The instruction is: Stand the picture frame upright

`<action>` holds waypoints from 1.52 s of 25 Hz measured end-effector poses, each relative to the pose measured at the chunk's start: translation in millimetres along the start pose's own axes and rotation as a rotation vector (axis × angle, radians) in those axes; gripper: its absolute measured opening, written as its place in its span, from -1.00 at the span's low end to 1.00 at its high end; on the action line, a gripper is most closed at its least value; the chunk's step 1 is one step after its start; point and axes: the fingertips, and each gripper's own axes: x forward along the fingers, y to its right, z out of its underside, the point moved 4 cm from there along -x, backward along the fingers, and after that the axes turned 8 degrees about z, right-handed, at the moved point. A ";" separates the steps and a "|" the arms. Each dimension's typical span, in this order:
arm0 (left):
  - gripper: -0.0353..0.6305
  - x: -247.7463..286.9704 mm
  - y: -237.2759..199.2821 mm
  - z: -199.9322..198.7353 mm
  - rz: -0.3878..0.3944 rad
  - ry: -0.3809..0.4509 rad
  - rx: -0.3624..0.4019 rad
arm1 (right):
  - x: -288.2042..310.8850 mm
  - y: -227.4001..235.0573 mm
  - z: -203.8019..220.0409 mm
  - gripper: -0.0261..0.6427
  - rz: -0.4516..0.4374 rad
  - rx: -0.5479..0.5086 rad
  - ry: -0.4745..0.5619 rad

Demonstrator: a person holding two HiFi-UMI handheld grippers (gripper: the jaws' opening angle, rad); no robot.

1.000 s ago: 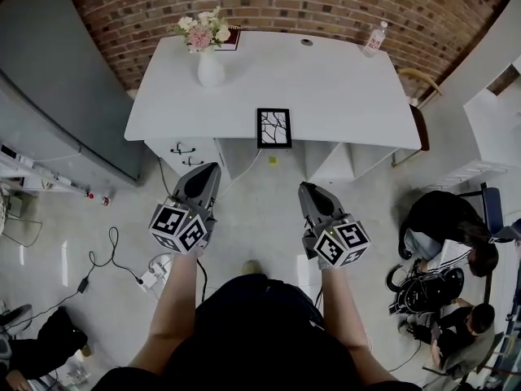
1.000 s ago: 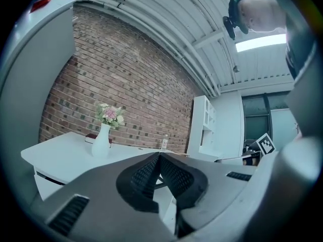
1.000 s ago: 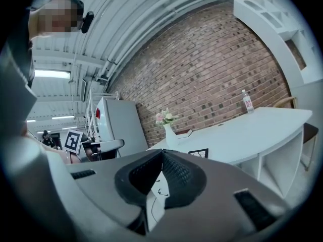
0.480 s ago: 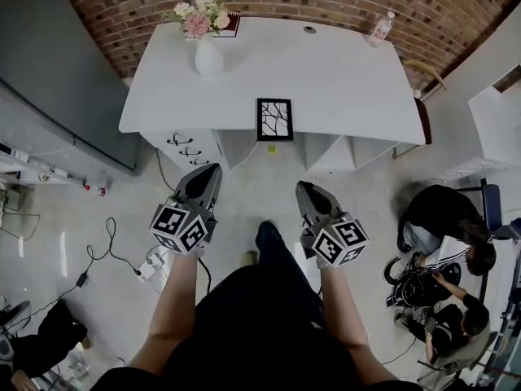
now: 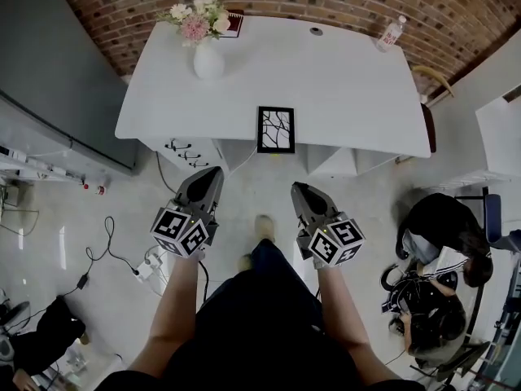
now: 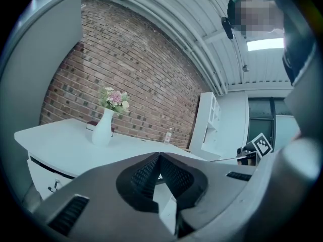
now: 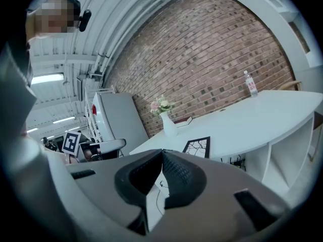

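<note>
Red brick wall point(image 5: 326, 2) stands behind a big white tabletop point(image 5: 358, 88). On the tabletop, the picture frame point(image 5: 275, 129) lies flat on its back, close to the front edge and about in the middle. It has a black border and a white picture with black branch lines. A white vase point(image 5: 208, 62) with pink and white flowers stands near the far left corner, well apart from the picture frame. Just behind the vase is a small dark red thing point(image 5: 234, 24); I cannot tell what it is. A clear water bottle point(image 5: 391, 32) stands at the far right, near the wall. White drawers point(image 5: 186, 149) sit under the left side of the tabletop.

The person stands on the grey floor point(image 5: 252, 194) in front of the tabletop and holds both grippers low over the floor, apart from the tabletop. The left gripper point(image 5: 213, 171) has its jaws closed tight together with nothing between them. The right gripper point(image 5: 298, 189) has its jaws closed together too, and they hold nothing. Both point toward the tabletop, one on each side of the picture frame. Black cables point(image 5: 102, 259) lie on the floor at the left. Two people point(image 5: 444, 218) sit low at the right.
</note>
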 end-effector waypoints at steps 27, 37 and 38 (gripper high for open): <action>-0.89 93.0 -60.9 87.6 -0.003 -0.094 -0.278 | 97.7 103.8 33.3 -0.65 0.054 0.353 -0.126; -0.63 124.5 -78.4 115.1 0.037 -0.074 -0.464 | 130.4 126.5 49.7 -0.44 0.052 0.558 -0.135; -0.58 127.0 -78.9 118.4 0.045 -0.073 -0.482 | 131.7 127.4 51.3 -0.44 0.051 0.569 -0.136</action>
